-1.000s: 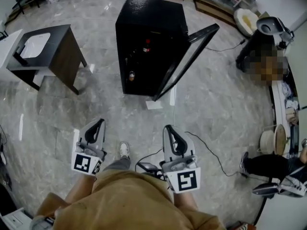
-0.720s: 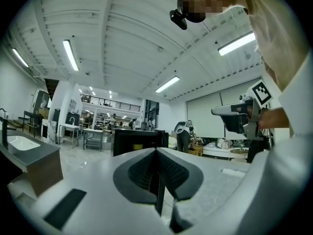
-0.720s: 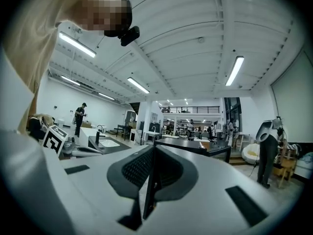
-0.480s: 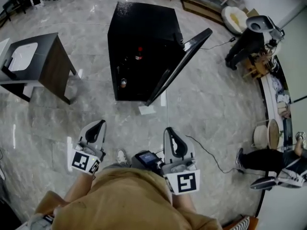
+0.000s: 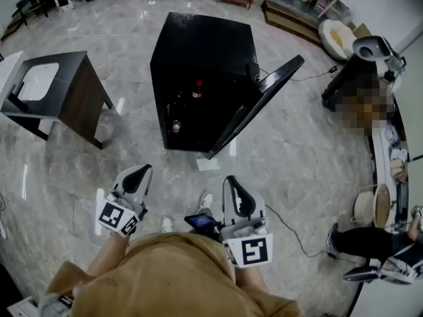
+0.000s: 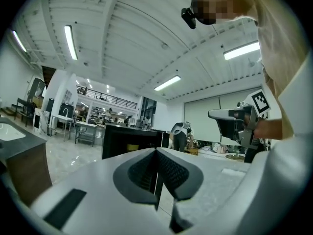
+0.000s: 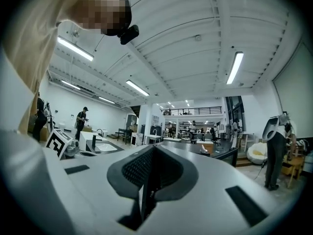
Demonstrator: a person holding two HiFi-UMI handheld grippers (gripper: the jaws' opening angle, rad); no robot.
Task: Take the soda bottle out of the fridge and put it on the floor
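Note:
A black fridge (image 5: 201,51) stands on the marble floor ahead, its door (image 5: 254,107) swung open to the right. Inside, a bottle with a red cap (image 5: 197,88) sits on an upper shelf and another bottle (image 5: 176,125) lower down; which one is the soda bottle I cannot tell. My left gripper (image 5: 138,175) and right gripper (image 5: 232,183) are held close to my body, well short of the fridge. Both are shut with nothing between the jaws, as the left gripper view (image 6: 156,153) and the right gripper view (image 7: 152,151) show.
A dark side table with a white basin (image 5: 56,88) stands to the left. A black cable (image 5: 291,226) runs across the floor at right. A seated person's legs (image 5: 370,236) and a dark machine (image 5: 360,71) are at the right edge.
The view has shifted slightly and my feet have stepped; the fridge sits at about the same distance. Both grippers stay shut near my body.

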